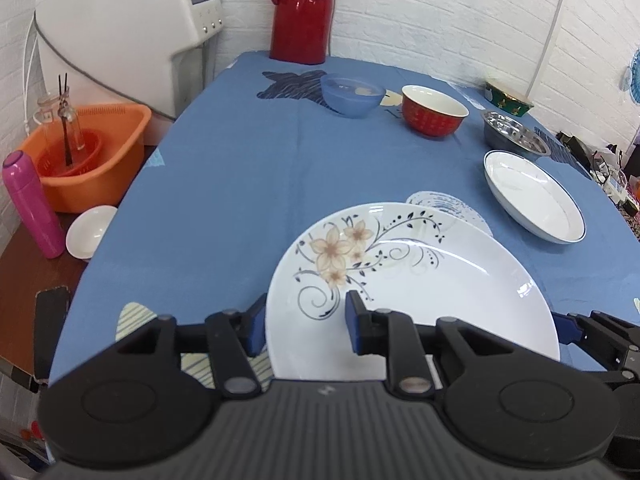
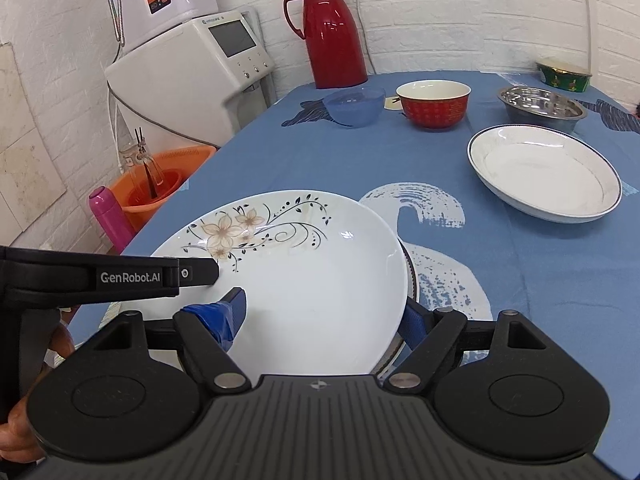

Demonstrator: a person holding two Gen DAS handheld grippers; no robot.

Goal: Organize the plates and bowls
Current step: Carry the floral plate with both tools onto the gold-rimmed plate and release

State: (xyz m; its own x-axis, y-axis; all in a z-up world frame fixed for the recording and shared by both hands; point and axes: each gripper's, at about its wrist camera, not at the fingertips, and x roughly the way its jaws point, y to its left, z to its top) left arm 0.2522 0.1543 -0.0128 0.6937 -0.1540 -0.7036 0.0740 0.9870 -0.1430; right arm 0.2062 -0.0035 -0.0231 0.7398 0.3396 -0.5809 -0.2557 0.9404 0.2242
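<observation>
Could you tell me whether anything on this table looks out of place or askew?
Yes: the white floral plate sits tilted and off-centre on another plate whose rim peeks out at its right, with both grippers open around its edges. Nothing looks spilled or broken.

Both grippers low and near, jaws spread.

The left gripper (image 1: 306, 322) points far along the table with its blue pads (image 1: 256, 330) parted wide. The right gripper (image 2: 324, 320) sits just to its right, also parted wide. A hand (image 2: 24, 412) grips the left tool's handle at the near left.
</observation>
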